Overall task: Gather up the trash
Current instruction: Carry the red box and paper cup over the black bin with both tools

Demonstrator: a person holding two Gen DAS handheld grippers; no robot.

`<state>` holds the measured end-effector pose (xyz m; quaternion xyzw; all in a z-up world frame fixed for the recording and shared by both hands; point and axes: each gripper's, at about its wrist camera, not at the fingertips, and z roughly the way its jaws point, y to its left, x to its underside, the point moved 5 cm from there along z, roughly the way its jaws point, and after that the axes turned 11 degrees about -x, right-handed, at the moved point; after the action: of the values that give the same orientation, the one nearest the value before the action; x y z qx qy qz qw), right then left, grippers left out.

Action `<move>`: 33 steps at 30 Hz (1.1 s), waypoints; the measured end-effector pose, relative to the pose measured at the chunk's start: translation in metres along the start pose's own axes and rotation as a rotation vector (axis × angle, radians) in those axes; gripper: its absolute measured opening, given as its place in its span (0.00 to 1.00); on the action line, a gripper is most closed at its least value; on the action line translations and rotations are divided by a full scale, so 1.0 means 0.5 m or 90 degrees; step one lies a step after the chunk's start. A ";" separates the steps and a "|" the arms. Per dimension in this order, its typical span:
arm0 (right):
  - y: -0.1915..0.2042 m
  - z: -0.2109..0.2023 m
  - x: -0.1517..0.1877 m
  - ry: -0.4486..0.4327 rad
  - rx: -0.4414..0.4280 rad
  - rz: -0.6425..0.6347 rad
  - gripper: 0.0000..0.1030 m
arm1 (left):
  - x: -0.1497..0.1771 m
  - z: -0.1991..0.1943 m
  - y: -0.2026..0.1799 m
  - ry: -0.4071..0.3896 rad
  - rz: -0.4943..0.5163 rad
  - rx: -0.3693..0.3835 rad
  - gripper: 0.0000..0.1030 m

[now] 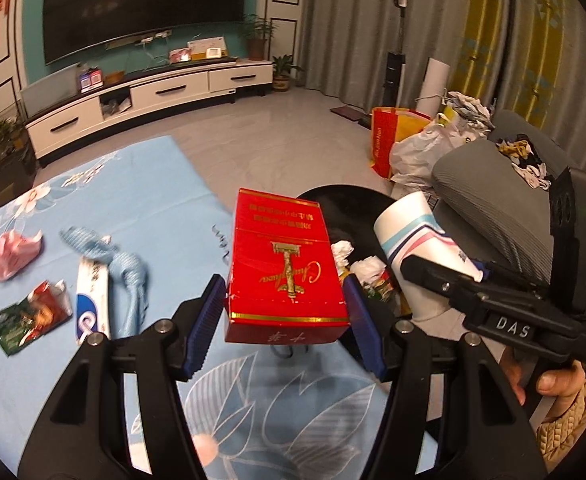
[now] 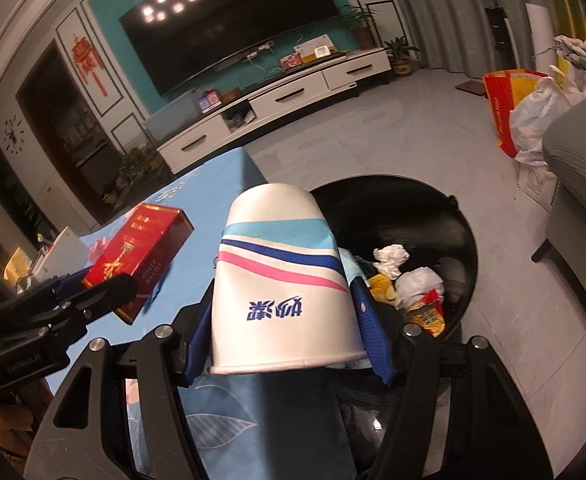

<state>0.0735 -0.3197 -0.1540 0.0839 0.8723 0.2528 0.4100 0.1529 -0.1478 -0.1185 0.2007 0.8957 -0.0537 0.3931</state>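
Observation:
My left gripper (image 1: 283, 312) is shut on a red cigarette box (image 1: 285, 264), held above the right edge of the blue cloth-covered table (image 1: 133, 200). My right gripper (image 2: 289, 320) is shut on a white paper cup (image 2: 281, 276) with blue and pink stripes, held bottom-forward near the black trash bin (image 2: 445, 216). The bin holds crumpled paper and wrappers. In the left wrist view the cup (image 1: 413, 240) and right gripper (image 1: 473, 292) hang beside the bin (image 1: 345, 204). In the right wrist view the red box (image 2: 137, 252) and left gripper (image 2: 81, 288) appear at the left.
On the table lie a pink crumpled tissue (image 1: 11, 252), a torn green-red wrapper (image 1: 29, 316), a toothpaste box (image 1: 91, 300) and a blue cloth (image 1: 121, 264). A grey sofa (image 1: 493, 200), bags (image 1: 413, 148) and a TV cabinet (image 1: 153, 96) stand around.

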 end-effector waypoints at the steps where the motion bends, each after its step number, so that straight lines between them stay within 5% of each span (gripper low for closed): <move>1: -0.006 0.000 -0.001 -0.001 0.003 0.002 0.62 | -0.004 0.005 -0.005 -0.001 0.003 0.001 0.60; 33: -0.117 0.029 -0.023 -0.013 0.053 0.043 0.63 | -0.051 0.153 -0.127 0.038 0.074 0.040 0.60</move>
<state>0.0953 -0.3687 -0.1838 0.1332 0.8744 0.2290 0.4066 0.1951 -0.2334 -0.1561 0.2659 0.8917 -0.0527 0.3624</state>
